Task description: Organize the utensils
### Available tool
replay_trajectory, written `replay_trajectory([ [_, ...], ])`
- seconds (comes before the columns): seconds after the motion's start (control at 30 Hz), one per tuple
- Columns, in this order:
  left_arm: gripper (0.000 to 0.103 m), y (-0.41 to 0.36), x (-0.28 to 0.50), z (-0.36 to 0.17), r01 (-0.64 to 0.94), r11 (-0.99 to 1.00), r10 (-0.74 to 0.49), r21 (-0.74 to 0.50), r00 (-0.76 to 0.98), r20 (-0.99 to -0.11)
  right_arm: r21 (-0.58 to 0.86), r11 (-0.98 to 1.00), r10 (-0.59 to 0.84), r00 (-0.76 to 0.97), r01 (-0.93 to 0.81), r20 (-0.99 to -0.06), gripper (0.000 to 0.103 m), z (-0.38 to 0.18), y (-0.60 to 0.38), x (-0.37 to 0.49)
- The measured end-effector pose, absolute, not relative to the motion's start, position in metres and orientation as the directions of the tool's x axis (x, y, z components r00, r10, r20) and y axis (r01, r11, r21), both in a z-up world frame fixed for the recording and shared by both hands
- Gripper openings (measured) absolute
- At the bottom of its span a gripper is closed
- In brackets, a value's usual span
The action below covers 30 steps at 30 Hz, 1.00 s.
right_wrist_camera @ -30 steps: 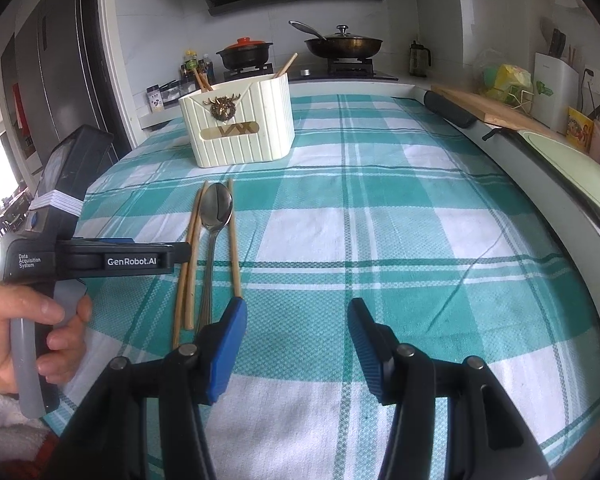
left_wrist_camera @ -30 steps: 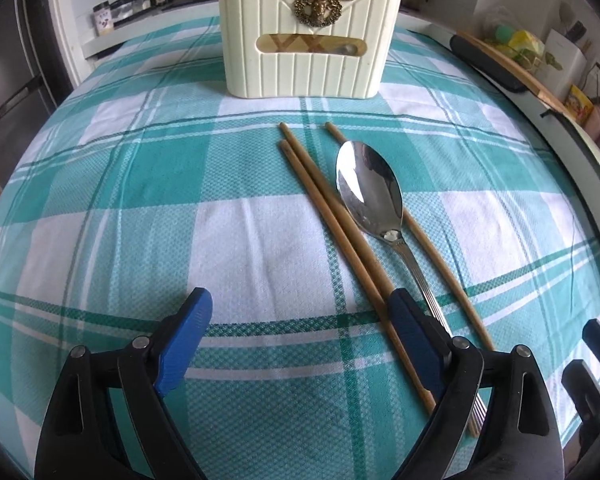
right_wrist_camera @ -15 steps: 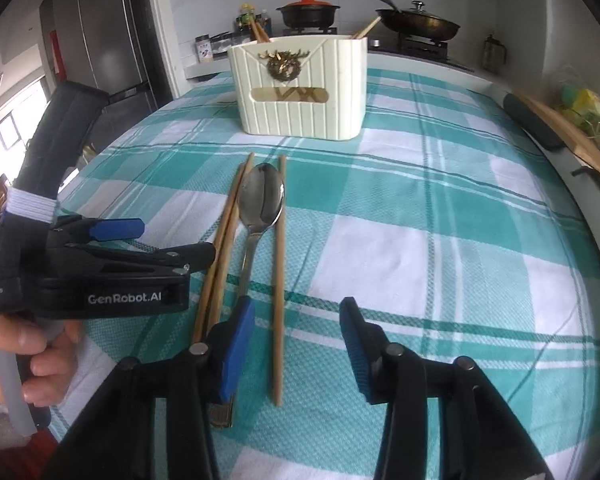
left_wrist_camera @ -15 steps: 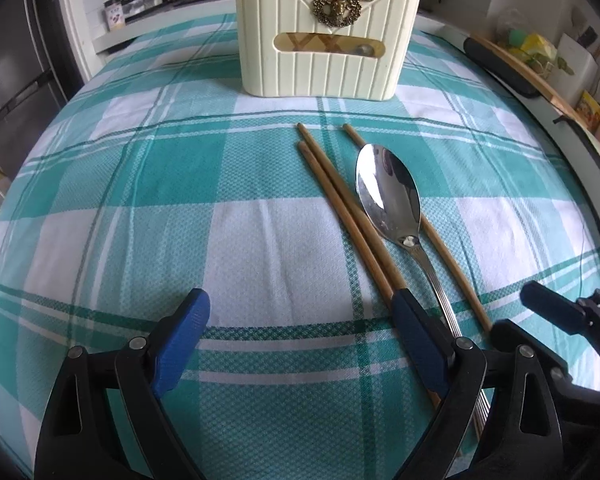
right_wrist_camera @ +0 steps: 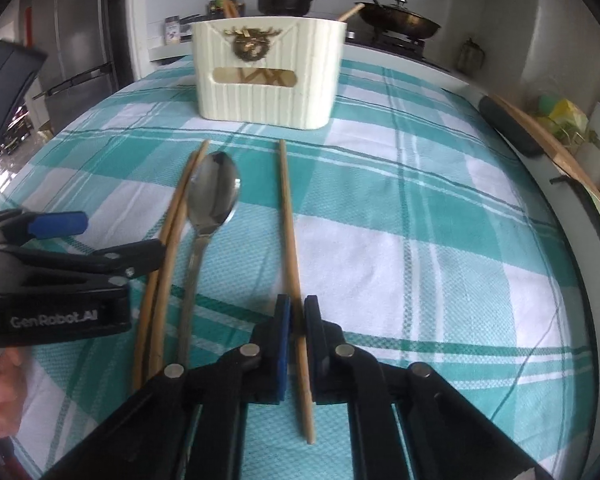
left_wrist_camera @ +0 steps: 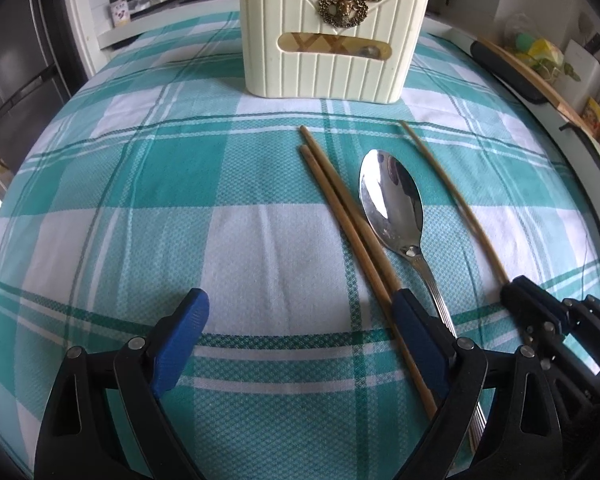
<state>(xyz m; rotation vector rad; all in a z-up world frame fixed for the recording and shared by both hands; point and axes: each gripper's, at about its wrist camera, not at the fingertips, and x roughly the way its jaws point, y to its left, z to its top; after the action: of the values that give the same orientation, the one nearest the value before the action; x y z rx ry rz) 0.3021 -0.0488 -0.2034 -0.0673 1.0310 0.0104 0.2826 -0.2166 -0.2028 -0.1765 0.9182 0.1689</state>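
Here the right tool has its two fingers nearly pressed together around the lone chopstick, pinching it near its close end; whether the stick has left the cloth cannot be told. The left tool is spread wide and holds nothing, low over the surface, its right finger just beside a pair of chopsticks. A spoon lies between that pair and the lone stick, bowl pointing away. Beyond them all stands a cream holder, upright, with other sticks already poking from its top.

The step in hand looks like the pick-up of the lone chopstick. Next, it likely needs lifting, tipping upright and lowering into the holder's open top, keeping the grip firm so the thin stick does not swivel.
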Motion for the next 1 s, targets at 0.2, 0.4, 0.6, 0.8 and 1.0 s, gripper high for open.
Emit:
replay_trajectory([
  [0.2, 0.093, -0.046, 0.299, -0.204, -0.045, 0.997, -0.032, -0.064, 0.517, -0.855, -0.06, 0.994, 0.004, 0.598, -0.087, -0.802, 0.007, -0.201, -0.262, 0.267],
  [0.4, 0.093, -0.051, 0.312, -0.205, -0.086, 0.995, 0.01, -0.04, 0.516, -0.856, -0.034, 0.998, 0.007, 0.607, -0.056, -0.795, 0.007, -0.201, -0.27, 0.258],
  [0.6, 0.092, -0.053, 0.31, -0.207, -0.141, 0.99, 0.065, -0.009, 0.514, -0.855, -0.05, 0.997, -0.001, 0.613, -0.063, -0.79, 0.007, -0.201, -0.268, 0.256],
  [0.8, 0.047, -0.053, 0.299, -0.2, -0.07, 0.998, 0.035, -0.004, 0.543, -0.839, -0.089, 0.992, -0.015, 0.623, -0.087, -0.782, 0.007, -0.202, -0.265, 0.258],
  [1.0, 0.004, -0.054, 0.286, -0.199, 0.022, 0.995, 0.066, 0.095, 0.568, -0.82, -0.104, 0.992, -0.037, 0.626, -0.071, -0.779, 0.007, -0.201, -0.267, 0.256],
])
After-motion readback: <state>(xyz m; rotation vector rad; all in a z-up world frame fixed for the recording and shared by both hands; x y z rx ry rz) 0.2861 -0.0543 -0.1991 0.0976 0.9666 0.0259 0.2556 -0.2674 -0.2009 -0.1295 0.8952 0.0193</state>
